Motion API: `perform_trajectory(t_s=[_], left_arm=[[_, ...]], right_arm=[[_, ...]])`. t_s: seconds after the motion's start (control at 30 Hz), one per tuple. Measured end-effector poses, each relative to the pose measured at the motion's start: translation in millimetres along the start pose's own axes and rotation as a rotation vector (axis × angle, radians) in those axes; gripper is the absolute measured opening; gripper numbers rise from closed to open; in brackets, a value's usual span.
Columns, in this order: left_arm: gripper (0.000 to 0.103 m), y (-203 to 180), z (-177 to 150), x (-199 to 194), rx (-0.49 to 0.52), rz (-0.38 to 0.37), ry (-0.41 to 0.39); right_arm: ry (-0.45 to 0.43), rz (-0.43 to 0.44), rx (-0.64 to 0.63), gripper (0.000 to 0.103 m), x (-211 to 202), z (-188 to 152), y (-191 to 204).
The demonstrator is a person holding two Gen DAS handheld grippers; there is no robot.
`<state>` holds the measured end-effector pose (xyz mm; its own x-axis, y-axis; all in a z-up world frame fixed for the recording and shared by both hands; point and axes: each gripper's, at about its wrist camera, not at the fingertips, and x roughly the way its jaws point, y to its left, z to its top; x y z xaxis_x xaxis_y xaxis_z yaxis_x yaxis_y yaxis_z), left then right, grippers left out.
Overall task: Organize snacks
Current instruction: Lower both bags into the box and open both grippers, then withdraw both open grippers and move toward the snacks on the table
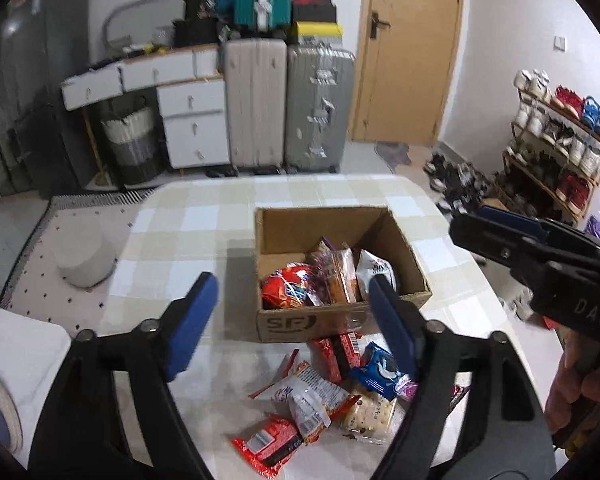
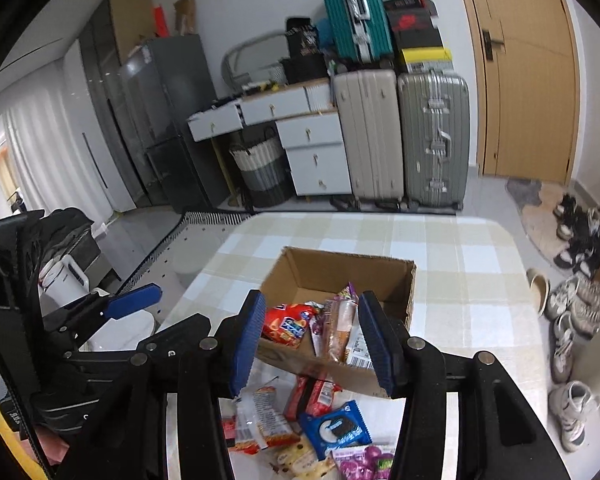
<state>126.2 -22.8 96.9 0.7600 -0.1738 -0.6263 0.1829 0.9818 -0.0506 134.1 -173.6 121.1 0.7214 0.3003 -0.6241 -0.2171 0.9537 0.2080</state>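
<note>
Both tools, left tool (image 1: 288, 322) and right tool (image 2: 314, 344), hung agape, gripping nothing.
Brown cardboard box (image 1: 284, 326) read "SF"; only right view showed purple snack packet (image 2: 364, 462).

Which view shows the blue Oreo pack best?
The right wrist view: the Oreo pack lies face-up between the open fingers of the right gripper, its whole front unobstructed. In the left wrist view the same pack is partly hidden behind a finger of the left gripper, so only part of the wrapper shows.
</note>
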Motion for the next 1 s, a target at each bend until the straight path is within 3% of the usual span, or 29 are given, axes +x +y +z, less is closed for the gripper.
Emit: perform_trajectory(t_s=[0.07,0.13,0.2,0.3,0.37,0.5,0.73,0.9,1.0], left_arm=[[0.080,-2.5,-6.8,-24.7,0.002,0.014,-0.045],[0.080,-6.0,-12.1,-44.4,0.028,0.025,-0.079],[0.081,-11.1,-18.3,-66.8,0.068,0.072,-0.127],[0.090,-13.9,-31.2,-101.8,0.065,0.110,-0.184],[0.102,-11.8,-38.8,-119.1,0.037,0.107,-0.203],[0.103,-6.5,-58.4,-153.5,0.014,0.142,-0.281],[0.103,14.1,-90.2,-167.3,-0.039,0.144,-0.271],[0.103,28.9,-119.2,-144.9,-0.056,0.165,-0.262],[0.103,42.3,-144.6,-114.6,-0.069,0.144,-0.190]], right_arm=[[-0.032,-0.005,-0.027,0.055,-18.6,-4.8,10.1],[-0.066,0.001,-0.039,0.067,-35.3,-9.9,18.2],[-0.106,0.012,-0.043,0.072,-52.5,-15.4,25.3],[-0.167,0.026,-0.061,0.082,-79.4,-24.7,37.5],[-0.221,0.022,-0.076,0.088,-98.4,-35.1,46.3],[-0.305,0.004,-0.095,0.099,-127.4,-59.9,59.7],[-0.380,0.019,-0.067,0.102,-150.0,-107.9,62.1],[-0.374,0.013,-0.029,0.102,-143.6,-144.6,47.1],[-0.344,0.008,-0.014,0.103,-127.9,-161.3,31.2]])
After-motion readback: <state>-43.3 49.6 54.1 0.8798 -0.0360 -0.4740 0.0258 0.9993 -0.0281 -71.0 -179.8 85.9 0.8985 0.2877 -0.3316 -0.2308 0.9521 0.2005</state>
